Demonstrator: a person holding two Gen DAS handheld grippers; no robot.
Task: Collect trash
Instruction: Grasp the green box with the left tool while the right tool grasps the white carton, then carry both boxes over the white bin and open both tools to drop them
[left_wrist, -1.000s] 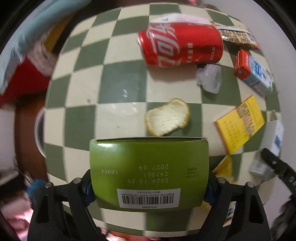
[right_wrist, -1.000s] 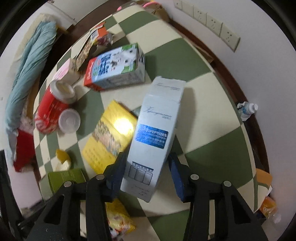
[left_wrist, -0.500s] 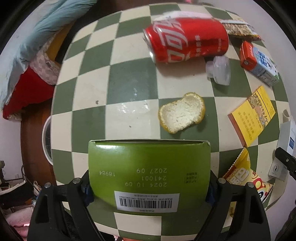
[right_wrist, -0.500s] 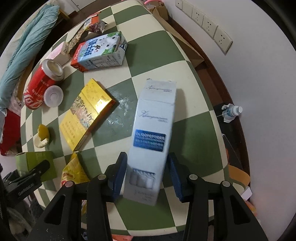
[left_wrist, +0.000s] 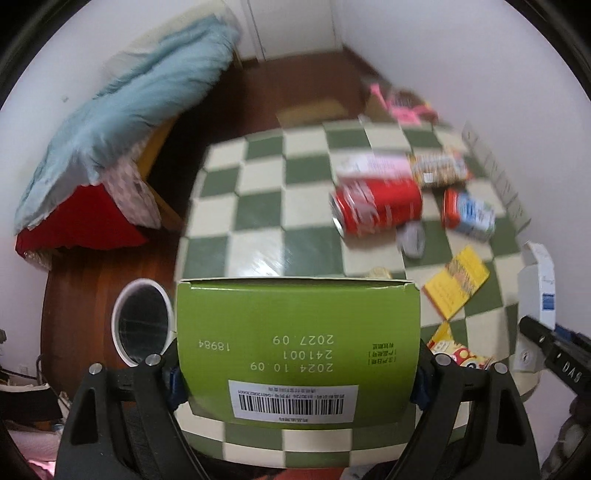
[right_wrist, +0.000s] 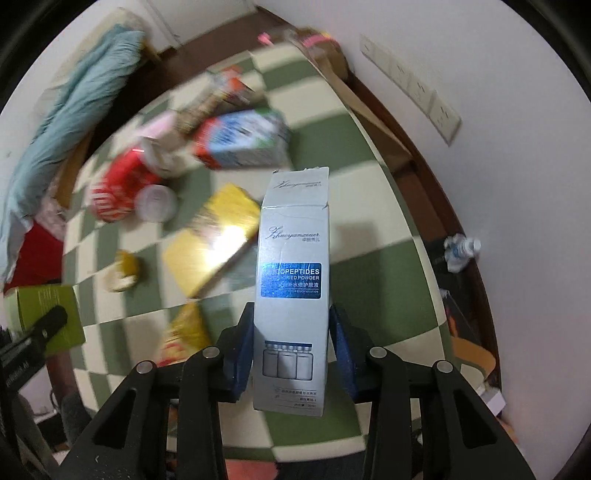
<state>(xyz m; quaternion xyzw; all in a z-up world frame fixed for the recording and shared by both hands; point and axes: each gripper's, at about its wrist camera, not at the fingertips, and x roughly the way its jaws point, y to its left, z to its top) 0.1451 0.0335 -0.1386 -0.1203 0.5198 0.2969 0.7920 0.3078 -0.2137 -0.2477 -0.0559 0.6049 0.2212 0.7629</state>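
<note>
While tongs (left_wrist: 297, 373) clamp green box (left_wrist: 295, 332), table edge (left_wrist: 181, 258) near

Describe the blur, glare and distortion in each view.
Left wrist view: green box sharp, red can and far litter smeared, checked table bowed by the fisheye. Right wrist view: white box crisp, milk carton streaked, glare on the yellow box.
</note>
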